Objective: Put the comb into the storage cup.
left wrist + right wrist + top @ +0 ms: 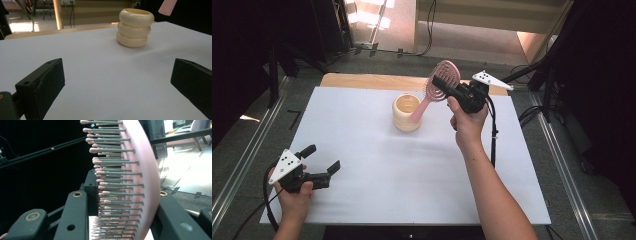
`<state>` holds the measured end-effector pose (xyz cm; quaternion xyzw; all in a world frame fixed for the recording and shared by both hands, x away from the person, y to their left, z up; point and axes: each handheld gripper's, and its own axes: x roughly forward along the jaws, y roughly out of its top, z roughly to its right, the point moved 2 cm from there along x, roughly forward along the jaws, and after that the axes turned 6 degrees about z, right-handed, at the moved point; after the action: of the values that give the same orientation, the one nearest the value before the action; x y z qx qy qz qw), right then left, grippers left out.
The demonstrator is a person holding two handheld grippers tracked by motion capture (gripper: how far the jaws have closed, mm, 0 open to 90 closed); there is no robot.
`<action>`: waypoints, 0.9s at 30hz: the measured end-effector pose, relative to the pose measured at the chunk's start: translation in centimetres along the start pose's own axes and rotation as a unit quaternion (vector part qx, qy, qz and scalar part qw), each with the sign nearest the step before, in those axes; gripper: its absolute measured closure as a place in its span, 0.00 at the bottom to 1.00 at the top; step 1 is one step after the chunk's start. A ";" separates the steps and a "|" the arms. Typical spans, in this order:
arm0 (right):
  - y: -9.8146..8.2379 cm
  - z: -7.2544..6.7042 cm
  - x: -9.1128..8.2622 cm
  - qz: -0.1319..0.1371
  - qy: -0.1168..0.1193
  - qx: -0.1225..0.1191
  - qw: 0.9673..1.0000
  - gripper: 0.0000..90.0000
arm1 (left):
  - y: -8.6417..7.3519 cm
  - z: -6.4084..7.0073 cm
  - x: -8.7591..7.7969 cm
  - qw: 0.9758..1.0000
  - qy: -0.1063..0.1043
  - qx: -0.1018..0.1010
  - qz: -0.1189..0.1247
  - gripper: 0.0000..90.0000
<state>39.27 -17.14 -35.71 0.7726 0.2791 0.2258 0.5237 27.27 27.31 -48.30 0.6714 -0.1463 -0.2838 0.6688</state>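
Clearly the right tool [447, 85] clamps the pink hairbrush [438, 89] by its bristled head.

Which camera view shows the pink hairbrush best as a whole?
The high view: there the whole pink hairbrush shows, its head held in the right gripper and its handle reaching down to the cream holder. The right gripper view shows a close-up of bristles and the head's edge; the left gripper view shows a pink tip at the top edge.

A white tabletop [377, 175] with a strip of bare wood along its far edge carries one thing directly: a cream ribbed cup [406, 113] of three stacked rings, standing upright near the middle of the far half
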 end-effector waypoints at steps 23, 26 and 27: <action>1.3 0.9 1.5 0.010 -0.008 0.002 1.000 0.69 | 0.0 0.0 0.0 1.000 -0.001 -0.002 0.002 0.00; 1.3 1.1 1.7 0.011 -0.010 0.002 1.000 0.69 | 0.0 0.0 -0.1 1.000 -0.002 -0.002 0.002 0.00; 1.3 1.2 1.8 0.010 -0.012 0.002 1.000 0.69 | 0.0 0.0 -0.1 1.000 -0.001 -0.002 0.002 0.00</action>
<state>41.63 -17.17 -34.83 0.7793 0.2653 0.2212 0.5229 27.21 27.35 -48.28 0.6694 -0.1478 -0.2836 0.6706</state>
